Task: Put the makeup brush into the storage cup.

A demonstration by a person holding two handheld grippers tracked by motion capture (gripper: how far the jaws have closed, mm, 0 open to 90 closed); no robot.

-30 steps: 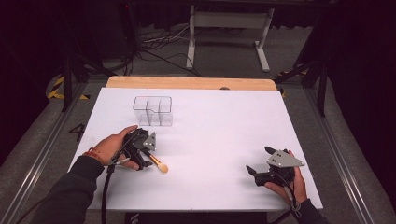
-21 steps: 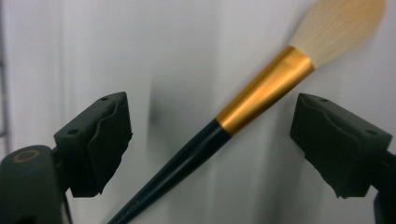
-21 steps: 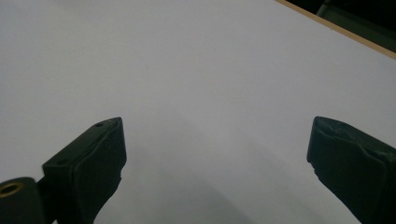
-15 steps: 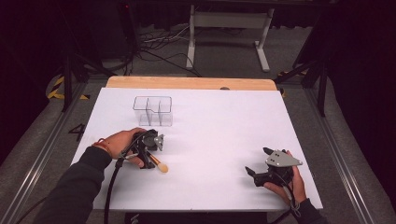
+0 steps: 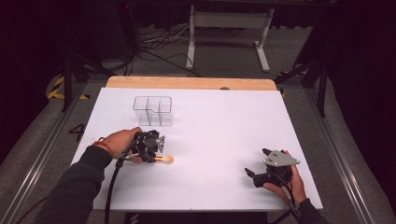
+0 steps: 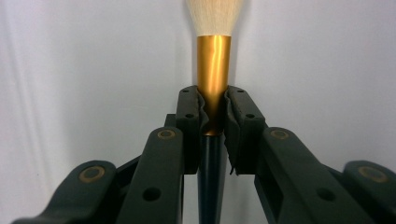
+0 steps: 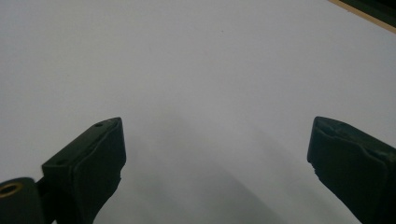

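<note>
Brush (image 6: 214, 60) is lying on the white worktop (image 5: 219, 121), light and stiff with soft bristles, so the gold ferrule is the safest hold. Left tongs (image 6: 214, 114), just closing, are clamping that ferrule; right tongs (image 7: 215, 154) are sitting open, well apart.

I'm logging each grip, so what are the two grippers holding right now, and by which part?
The left gripper has just closed on a makeup brush, at its gold ferrule. The right gripper holds nothing.
</note>
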